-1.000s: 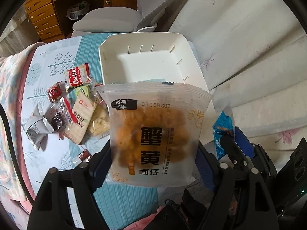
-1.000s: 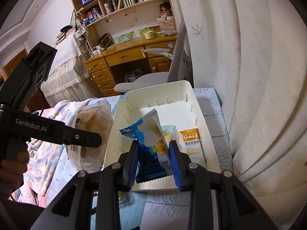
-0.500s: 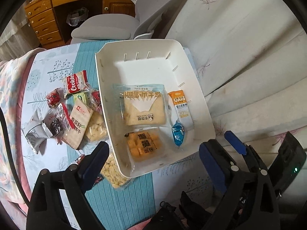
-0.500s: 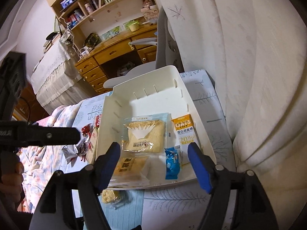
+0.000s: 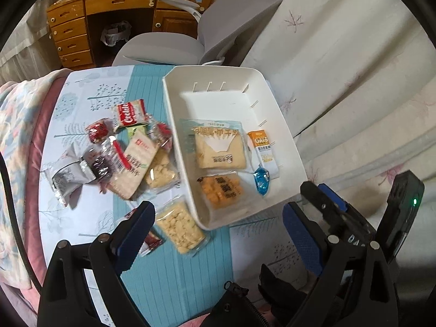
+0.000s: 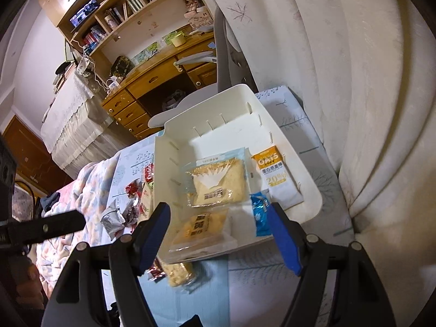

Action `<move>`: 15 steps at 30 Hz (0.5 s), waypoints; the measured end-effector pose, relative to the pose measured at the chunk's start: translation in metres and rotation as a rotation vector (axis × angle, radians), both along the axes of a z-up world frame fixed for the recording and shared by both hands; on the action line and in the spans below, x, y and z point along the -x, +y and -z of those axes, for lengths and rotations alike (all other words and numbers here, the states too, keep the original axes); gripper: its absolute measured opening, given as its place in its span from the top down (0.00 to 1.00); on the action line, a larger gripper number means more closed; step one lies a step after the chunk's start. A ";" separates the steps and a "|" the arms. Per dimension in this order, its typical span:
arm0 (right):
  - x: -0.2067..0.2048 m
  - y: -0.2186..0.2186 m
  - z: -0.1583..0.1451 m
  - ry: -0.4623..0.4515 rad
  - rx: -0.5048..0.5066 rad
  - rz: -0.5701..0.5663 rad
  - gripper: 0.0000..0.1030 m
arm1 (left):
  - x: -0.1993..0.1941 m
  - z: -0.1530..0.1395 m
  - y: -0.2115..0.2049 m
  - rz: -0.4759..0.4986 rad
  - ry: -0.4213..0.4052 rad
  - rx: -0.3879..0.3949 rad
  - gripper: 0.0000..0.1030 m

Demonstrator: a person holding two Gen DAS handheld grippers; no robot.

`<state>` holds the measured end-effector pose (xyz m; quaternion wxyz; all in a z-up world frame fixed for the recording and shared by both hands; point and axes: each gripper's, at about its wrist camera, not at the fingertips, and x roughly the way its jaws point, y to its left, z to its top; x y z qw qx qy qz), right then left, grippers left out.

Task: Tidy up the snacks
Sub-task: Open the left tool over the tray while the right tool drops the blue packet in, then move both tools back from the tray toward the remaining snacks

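Sitting on a teal-and-white tree-print tablecloth (image 5: 152,87), a white rectangular plastic tray (image 5: 288,136) w/ slotted walls holds four snack pkts: a clear-wrapped pale square cracker pkt (image 5: 219,147) in the middle, an orange crab-roe noodle-snack pkt (image 5: 222,190) just nearer the cameras and touching it, an orange-and-white OATS bar (image 5: 263,148) along the tray's right wall, and a small blue foil candy (image 5: 261,181) beside the bar's near end.

Left gripper (image 5: 215,229): blue-padded fingers spread wide, nothing between them, hovering above the tray's near-left corner and the cloth. Its jaws have just been opening. Right gripper (image 6: 218,234): fingers also spread apart, not pinching anything; its jaws have just been opening too. In the right wrist view the noodle pkt and the blue candy lie in the tray between the fingers, pads clear of both.

Loose pkts wait on the cloth left of the tray: a red-and-white Cookie pkt (image 5: 130,114), a small red wrapped sweet (image 5: 96,132), a long cream biscuit pkt w/ red label (image 5: 133,166), a grey-silver foil pkt (image 5: 66,175), and a clear bag of pale puffed bits (image 5: 179,227) right by the tray's near corner.

Behind: grey office chair (image 5: 163,46), wooden desk w/ drawers (image 5: 73,32).
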<state>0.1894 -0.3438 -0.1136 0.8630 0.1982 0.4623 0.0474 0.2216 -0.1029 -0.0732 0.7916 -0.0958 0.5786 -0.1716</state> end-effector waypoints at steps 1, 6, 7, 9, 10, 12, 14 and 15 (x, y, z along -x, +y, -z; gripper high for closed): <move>0.002 0.003 0.000 0.007 -0.009 0.008 0.28 | 0.004 0.000 0.007 0.000 -0.002 0.004 0.09; 0.015 0.022 0.002 0.041 -0.040 0.052 0.28 | 0.020 0.001 0.037 -0.004 0.016 0.029 0.09; 0.018 0.027 0.003 0.045 -0.038 0.060 0.28 | 0.023 0.000 0.045 -0.006 0.016 0.032 0.09; 0.025 0.036 0.004 0.055 -0.037 0.080 0.28 | 0.028 -0.001 0.060 0.000 0.016 0.036 0.09; 0.030 0.042 0.005 0.062 -0.042 0.095 0.28 | 0.031 -0.002 0.068 0.009 0.015 0.033 0.09; 0.039 0.052 0.006 0.069 -0.058 0.121 0.28 | 0.035 -0.005 0.081 0.025 0.006 0.027 0.09; 0.047 0.064 0.007 0.076 -0.071 0.147 0.27 | 0.040 -0.006 0.097 0.043 -0.004 0.022 0.09; 0.052 0.069 0.008 0.080 -0.075 0.161 0.27 | 0.043 -0.007 0.106 0.053 -0.008 0.018 0.09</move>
